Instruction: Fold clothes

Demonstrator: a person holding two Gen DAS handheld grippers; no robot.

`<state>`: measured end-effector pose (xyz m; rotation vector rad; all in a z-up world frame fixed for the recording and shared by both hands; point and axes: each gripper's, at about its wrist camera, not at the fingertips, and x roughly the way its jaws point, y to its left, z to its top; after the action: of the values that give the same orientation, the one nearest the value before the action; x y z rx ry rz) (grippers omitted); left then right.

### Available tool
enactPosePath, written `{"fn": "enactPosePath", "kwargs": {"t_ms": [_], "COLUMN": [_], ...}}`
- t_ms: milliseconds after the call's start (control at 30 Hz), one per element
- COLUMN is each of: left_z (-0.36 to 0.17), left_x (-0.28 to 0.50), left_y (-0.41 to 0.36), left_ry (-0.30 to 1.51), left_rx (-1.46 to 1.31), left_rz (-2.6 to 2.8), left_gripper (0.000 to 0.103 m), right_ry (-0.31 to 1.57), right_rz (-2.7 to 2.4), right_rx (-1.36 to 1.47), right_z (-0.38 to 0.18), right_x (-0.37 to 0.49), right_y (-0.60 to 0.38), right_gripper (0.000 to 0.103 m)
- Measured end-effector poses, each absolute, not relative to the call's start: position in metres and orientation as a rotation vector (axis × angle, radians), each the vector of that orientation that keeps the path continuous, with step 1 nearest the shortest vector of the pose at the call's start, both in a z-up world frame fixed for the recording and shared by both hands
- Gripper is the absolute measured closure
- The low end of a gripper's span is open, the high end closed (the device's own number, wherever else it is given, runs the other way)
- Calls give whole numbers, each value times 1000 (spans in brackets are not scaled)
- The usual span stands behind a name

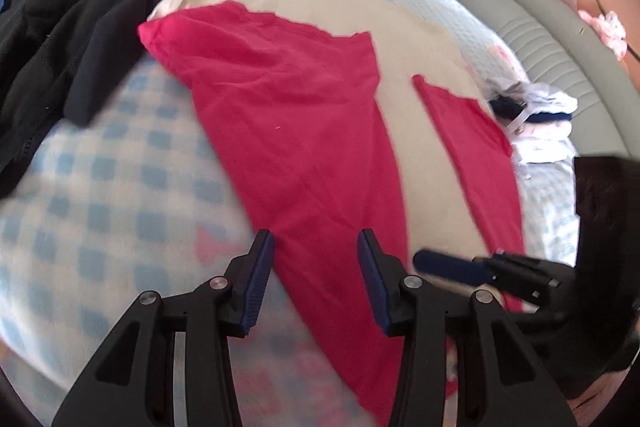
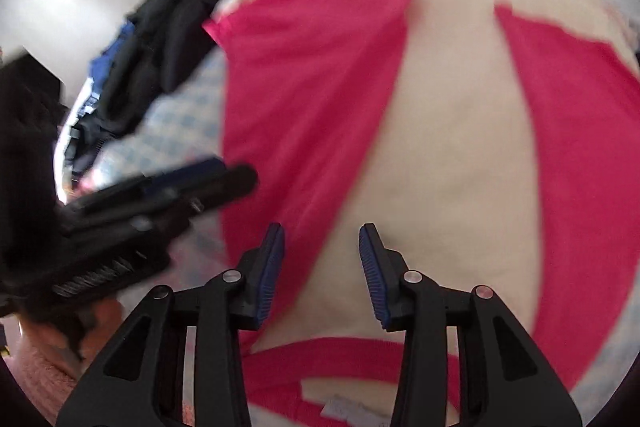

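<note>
Garment first: cream top with red sleeves (image 2: 440, 147) lies spread flat on the checked bedspread (image 1: 100, 187), cream body in the middle, one red sleeve (image 2: 304, 99) running from 11 o'clock down toward 6 in my right wrist view, the other red sleeve (image 2: 580, 167) at 2 to 4 o'clock, red collar band (image 2: 340, 359) at 6 o'clock just under my fingers. My right gripper (image 2: 322, 275) hangs above the cream body near the collar, jaws about half apart, nothing between them. My left gripper (image 1: 316, 283) hangs over the lower end of the long red sleeve, jaws also about half apart, fabric below but not pinched as far as I can tell. Each tool shows in the other's view, at 8 to 9 o'clock from the right, 4 o'clock from the left, so they sit near each other. Step looks like starting the sleeve fold: I'd pinch the sleeve at its outer edge, one layer only, lift low, and carry it across onto the cream body so the edge lands straight. Risk: grabbing bedspread with it, or dragging the whole top. Black clothes pile (image 1: 72, 39) at 10 o'clock, keep clear. Frames blurred, contact uncertain.
</note>
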<state>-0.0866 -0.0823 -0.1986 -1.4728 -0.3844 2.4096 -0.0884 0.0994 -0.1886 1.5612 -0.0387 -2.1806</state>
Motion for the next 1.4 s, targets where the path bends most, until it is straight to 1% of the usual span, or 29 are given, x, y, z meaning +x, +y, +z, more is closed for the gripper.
{"fn": "enactPosePath", "kwargs": {"t_ms": [67,167,333,400,533,633,667,733,767,833,900,967,1133,1267,1400], "left_z": [-206,-205,-192,-193,-206,-206,-204,-200,-199,-197,-200,-205,-184,-160,-143], "left_x": [-90,-89,-76,-73,-75,-66,-62,-56,-53,-49,-48,-49,-59,-89,-133], "left_y": [-86,-86,-82,-77,-72,-67,-67,-68,-69,-66,-59,-54,-66,-93,-110], "left_ry": [-376,-275,-325,-324,-300,-229,-237,-343,-397,-421,-352,-304,-274,-248,-203], "left_rx": [-1498,-1519,-1447,-1429,-1510,-1520,-1519,-1471,-1446,-1413,-1448,-1500,-1443,-1387,-1344], "left_rz": [2405,2469,2453,2428,2404,2436,2440,2411,2386,2396,2414,2393,2409,2503,2558], "left_gripper": [59,59,59,58,57,57,57,57,57,57,57,57,57,57,57], "right_ry": [-27,-35,-76,-57,27,-10,-36,-115,-123,-140,-140,-115,-152,-139,-86], "right_rz": [-2205,-2256,-2264,-2222,-2201,-2210,-2202,-2166,-2179,-2205,-2241,-2291,-2308,-2306,-2324], "right_rx": [1553,1570,1525,1486,1552,1580,1586,1606,1600,1588,1576,1571,1557,1519,1443], "right_z": [-194,-191,-173,-169,-187,-196,-196,-192,-188,-179,-170,-164,-155,-136,-116], "right_x": [-81,-74,-61,-53,-46,-35,-31,-26,-26,-24,-23,-27,-45,-77,-117], "right_y": [105,114,116,107,93,102,106,112,115,121,127,135,155,160,144], "right_gripper": [67,67,65,65,65,65,65,62,62,62,62,62,62,62,62]}}
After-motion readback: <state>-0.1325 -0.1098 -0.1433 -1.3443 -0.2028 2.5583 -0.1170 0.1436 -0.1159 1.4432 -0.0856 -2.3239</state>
